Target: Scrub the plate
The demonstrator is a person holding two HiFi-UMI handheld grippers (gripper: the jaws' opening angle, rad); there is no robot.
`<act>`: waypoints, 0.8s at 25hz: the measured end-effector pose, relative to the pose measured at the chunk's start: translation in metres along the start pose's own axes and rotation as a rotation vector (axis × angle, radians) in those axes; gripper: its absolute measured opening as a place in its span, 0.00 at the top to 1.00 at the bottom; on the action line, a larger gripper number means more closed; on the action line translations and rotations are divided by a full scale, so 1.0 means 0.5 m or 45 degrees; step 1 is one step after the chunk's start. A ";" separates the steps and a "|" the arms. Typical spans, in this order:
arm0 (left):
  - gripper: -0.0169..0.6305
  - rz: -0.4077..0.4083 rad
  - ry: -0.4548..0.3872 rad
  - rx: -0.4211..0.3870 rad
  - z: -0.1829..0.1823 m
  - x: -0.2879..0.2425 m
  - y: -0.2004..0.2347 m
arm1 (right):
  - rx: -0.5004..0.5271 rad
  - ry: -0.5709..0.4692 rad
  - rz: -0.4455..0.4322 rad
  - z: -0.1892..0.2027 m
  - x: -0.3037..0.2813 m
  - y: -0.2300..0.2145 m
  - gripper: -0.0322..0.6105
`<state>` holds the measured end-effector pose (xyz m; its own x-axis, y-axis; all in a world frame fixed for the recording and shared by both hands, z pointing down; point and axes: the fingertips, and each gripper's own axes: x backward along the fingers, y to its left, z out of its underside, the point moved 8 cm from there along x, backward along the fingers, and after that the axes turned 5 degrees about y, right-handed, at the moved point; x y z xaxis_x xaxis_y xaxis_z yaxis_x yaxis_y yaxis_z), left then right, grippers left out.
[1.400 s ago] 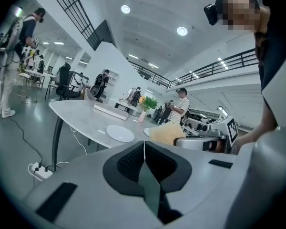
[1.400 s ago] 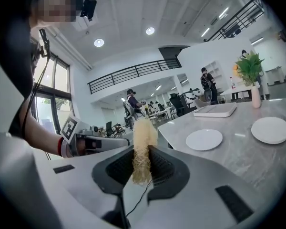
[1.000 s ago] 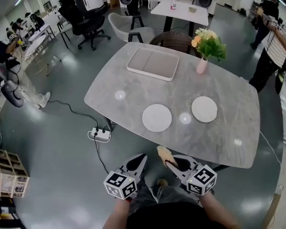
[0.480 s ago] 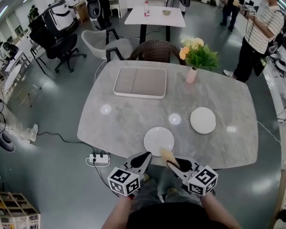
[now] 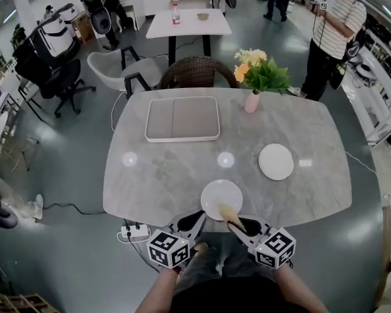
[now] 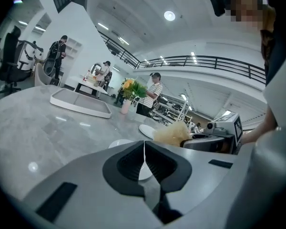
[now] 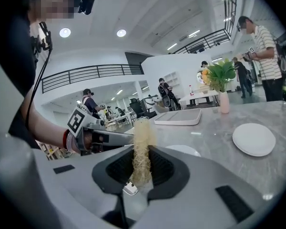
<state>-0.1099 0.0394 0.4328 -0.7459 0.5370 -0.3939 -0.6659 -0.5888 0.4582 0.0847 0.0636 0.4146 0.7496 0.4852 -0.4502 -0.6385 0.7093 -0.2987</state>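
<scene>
A white plate (image 5: 221,198) lies at the near edge of the grey marble table (image 5: 169,175); a second white plate (image 5: 275,161) lies to its right. My right gripper (image 5: 234,224) is shut on a tan fibrous scrubber (image 5: 227,213) whose tip reaches the near rim of the closer plate. In the right gripper view the scrubber (image 7: 142,149) stands pinched between the jaws, with the far plate (image 7: 253,139) beyond. My left gripper (image 5: 196,220) is shut and holds nothing, just left of the near plate (image 6: 121,142), at the table edge.
A white rectangular tray (image 5: 182,119) lies at the table's far left. A pink vase of flowers (image 5: 255,82) stands at the far middle. A wicker chair (image 5: 195,74) sits behind the table. A person in a striped shirt (image 5: 329,34) stands at the far right. A power strip (image 5: 135,230) lies on the floor.
My view has moved in toward the table: the near plate now lies right in front of both grippers, with the scrubber tip at its rim. The grippers keep their grip.
</scene>
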 end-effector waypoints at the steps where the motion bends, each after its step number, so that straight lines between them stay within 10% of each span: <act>1: 0.95 -0.001 0.009 0.004 0.005 0.000 0.009 | 0.011 0.009 0.014 0.000 -0.005 0.004 0.83; 12: 0.95 -0.023 0.168 0.039 0.048 -0.025 0.063 | 0.153 0.221 0.197 -0.006 -0.043 -0.038 0.83; 20: 0.95 -0.061 0.324 -0.014 0.034 -0.060 0.093 | 0.845 0.592 0.240 -0.029 -0.139 -0.088 0.84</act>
<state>-0.1184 0.0061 0.4794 -0.6920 0.3962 -0.6035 -0.6997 -0.5737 0.4257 0.0583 -0.0086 0.4468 0.3990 0.4687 -0.7881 -0.4017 0.8620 0.3092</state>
